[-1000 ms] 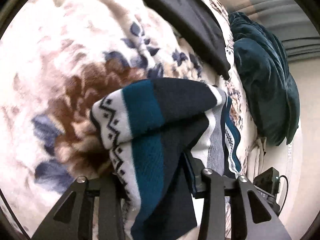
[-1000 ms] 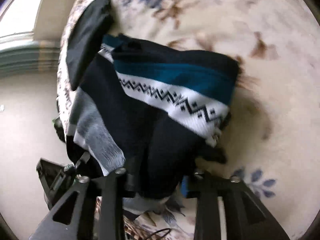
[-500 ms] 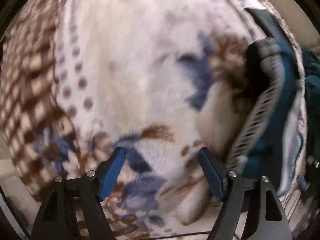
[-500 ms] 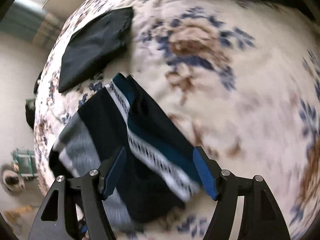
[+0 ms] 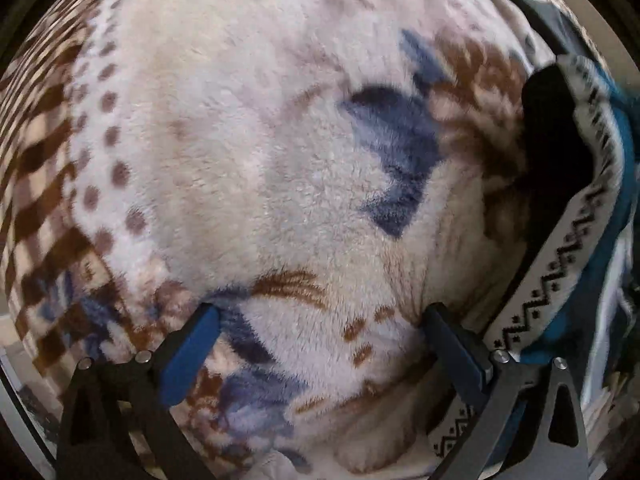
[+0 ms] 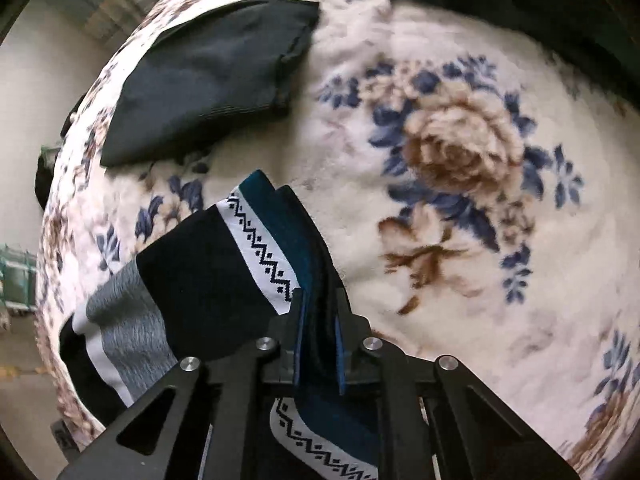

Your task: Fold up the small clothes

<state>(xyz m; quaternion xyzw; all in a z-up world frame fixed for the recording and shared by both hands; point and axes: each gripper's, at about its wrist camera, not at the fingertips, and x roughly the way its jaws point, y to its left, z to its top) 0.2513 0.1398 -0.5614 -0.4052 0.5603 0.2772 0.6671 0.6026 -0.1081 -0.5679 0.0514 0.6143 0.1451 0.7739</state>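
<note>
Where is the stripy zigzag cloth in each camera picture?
Left wrist view: the stripy zigzag cloth runs down the far right edge, just right of the open left gripper.
Right wrist view: it fills the lower left and middle, clamped in the shut right gripper.
Shared landmark: the fluffy flower blanket lies under the cloth in both views.
</note>
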